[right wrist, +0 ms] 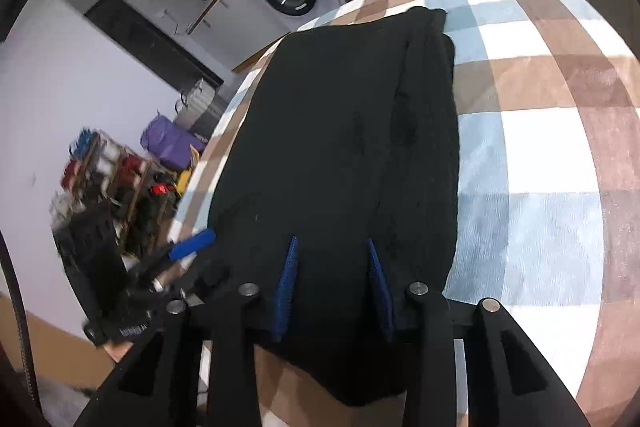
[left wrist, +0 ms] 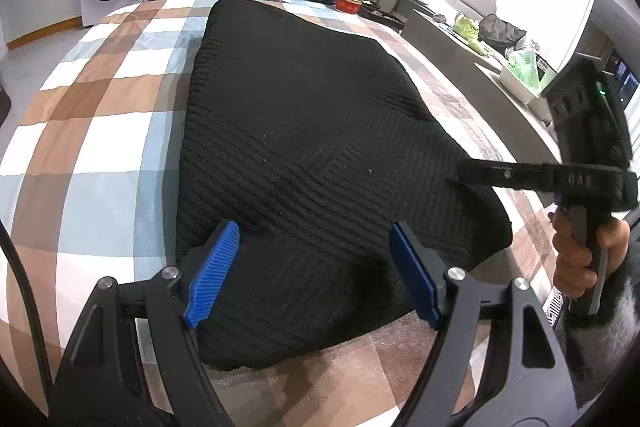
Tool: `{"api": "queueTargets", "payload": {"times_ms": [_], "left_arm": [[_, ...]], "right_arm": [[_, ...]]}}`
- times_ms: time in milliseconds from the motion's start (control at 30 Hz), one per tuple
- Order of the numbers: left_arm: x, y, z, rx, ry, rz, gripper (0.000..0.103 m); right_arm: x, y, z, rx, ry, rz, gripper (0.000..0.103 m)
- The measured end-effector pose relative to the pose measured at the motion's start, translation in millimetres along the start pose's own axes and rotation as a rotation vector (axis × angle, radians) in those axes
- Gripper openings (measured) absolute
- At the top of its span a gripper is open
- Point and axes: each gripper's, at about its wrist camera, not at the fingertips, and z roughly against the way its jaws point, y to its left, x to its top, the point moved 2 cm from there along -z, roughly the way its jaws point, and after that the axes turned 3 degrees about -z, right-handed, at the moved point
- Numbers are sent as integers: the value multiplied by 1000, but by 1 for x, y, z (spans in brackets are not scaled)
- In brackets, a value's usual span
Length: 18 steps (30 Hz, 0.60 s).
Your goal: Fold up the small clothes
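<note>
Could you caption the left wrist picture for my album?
Open left tool hovering over a folded black knit garment on a checked cloth.

Left tongs (left wrist: 312, 271) gape wide, angled downward; right tongs (right wrist: 332, 287) stand narrowly parted.

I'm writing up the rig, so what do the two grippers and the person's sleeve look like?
Both the left gripper and the right gripper have black arms with round silver pins and ribbed blue pads. The right one shows raised lettering on its black body. A dark cable runs at the left. The sleeve is dark and fuzzy.
</note>
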Motion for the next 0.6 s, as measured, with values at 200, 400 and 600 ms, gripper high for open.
{"api": "queueTargets", "payload": {"times_ms": [200, 400, 600], "left_arm": [[2, 0, 4, 24, -9, 6, 75], [3, 10, 6, 29, -7, 44, 75], [4, 20, 11, 35, -15, 78, 75]], "right_arm": [[-2, 25, 22, 3, -79, 86, 9], [-27, 8, 6, -161, -23, 63, 10], [-32, 3, 29, -70, -46, 15, 30]]}}
